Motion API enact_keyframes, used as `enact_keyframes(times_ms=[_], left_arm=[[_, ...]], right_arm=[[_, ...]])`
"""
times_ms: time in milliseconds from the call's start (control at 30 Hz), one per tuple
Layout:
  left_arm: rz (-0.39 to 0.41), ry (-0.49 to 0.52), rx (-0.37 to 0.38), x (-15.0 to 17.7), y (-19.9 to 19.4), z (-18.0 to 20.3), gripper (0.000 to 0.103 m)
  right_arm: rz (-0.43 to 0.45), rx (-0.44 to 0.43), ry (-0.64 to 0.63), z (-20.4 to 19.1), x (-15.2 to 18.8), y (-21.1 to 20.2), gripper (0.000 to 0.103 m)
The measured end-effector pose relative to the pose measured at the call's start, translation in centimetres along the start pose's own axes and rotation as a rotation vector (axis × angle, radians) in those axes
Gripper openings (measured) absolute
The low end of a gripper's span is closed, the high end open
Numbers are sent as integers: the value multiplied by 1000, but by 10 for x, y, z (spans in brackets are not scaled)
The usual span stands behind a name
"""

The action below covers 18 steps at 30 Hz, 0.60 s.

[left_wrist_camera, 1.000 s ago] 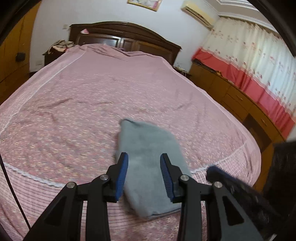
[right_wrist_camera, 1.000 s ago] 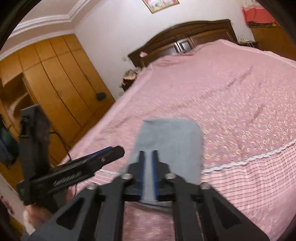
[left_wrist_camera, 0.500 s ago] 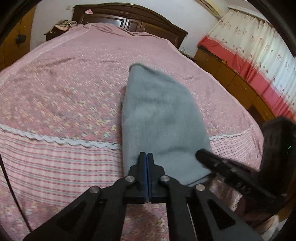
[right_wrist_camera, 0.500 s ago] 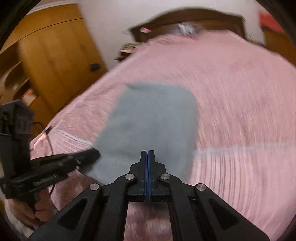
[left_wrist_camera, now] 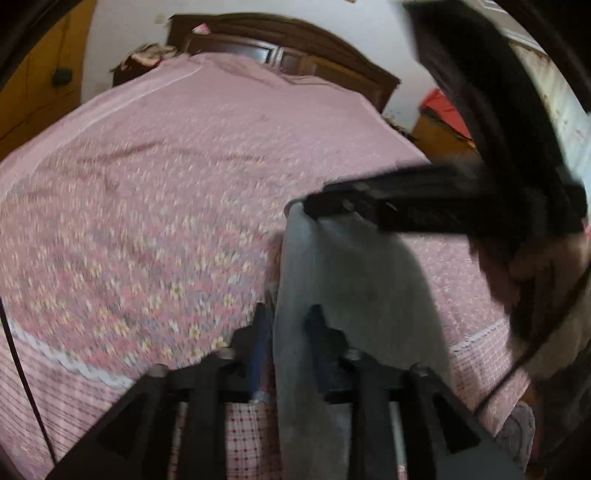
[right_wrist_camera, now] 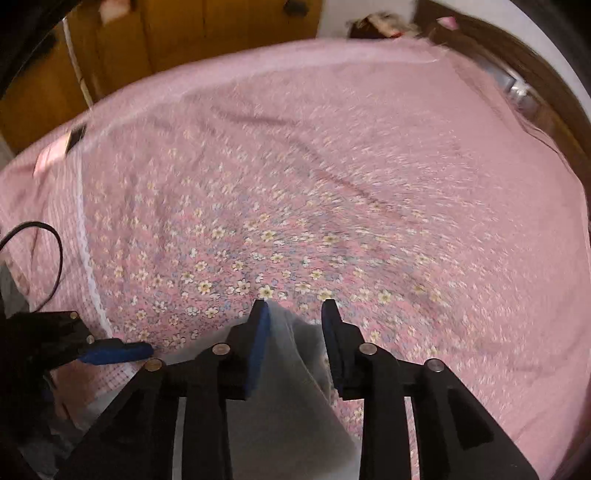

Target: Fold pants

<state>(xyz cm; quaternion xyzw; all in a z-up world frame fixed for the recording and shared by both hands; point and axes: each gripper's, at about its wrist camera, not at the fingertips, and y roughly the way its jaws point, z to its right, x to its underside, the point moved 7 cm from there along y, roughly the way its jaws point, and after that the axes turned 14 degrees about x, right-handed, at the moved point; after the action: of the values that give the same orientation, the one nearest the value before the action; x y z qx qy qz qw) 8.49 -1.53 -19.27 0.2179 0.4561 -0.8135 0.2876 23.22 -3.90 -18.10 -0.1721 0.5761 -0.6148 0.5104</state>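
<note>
The grey pants [left_wrist_camera: 354, 295] lie folded on the pink bed near its front edge, blurred by motion. In the left wrist view my left gripper [left_wrist_camera: 286, 332] stands open, with the near fold of the pants between its fingers. The right gripper [left_wrist_camera: 369, 206] reaches in from the right over the far end of the cloth. In the right wrist view my right gripper [right_wrist_camera: 295, 325] is open, with a raised ridge of the grey pants [right_wrist_camera: 291, 387] between its blue pads. The left gripper [right_wrist_camera: 114, 350] shows at the lower left.
The floral pink bedspread [left_wrist_camera: 166, 184] covers a wide bed with a dark wooden headboard [left_wrist_camera: 280, 40] at the far end. Wooden wardrobes [right_wrist_camera: 184, 33] stand along the side. A black cable [right_wrist_camera: 44, 251] loops at the left edge.
Both grippers were shut on the near edge of the pants half a second ago and have opened. The pants have been carried over into a shorter fold, and the right gripper swung far across.
</note>
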Motion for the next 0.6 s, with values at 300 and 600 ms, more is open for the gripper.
enact_keyframes(times_ms=[300,600], left_arm=[[-19,31,93,28,11,10,36],[-33,33,88,40,4,11,32]], right_arm=[[-130,64,-120,3,-1,24,7],[-29,166,66,50,14,-7,1]])
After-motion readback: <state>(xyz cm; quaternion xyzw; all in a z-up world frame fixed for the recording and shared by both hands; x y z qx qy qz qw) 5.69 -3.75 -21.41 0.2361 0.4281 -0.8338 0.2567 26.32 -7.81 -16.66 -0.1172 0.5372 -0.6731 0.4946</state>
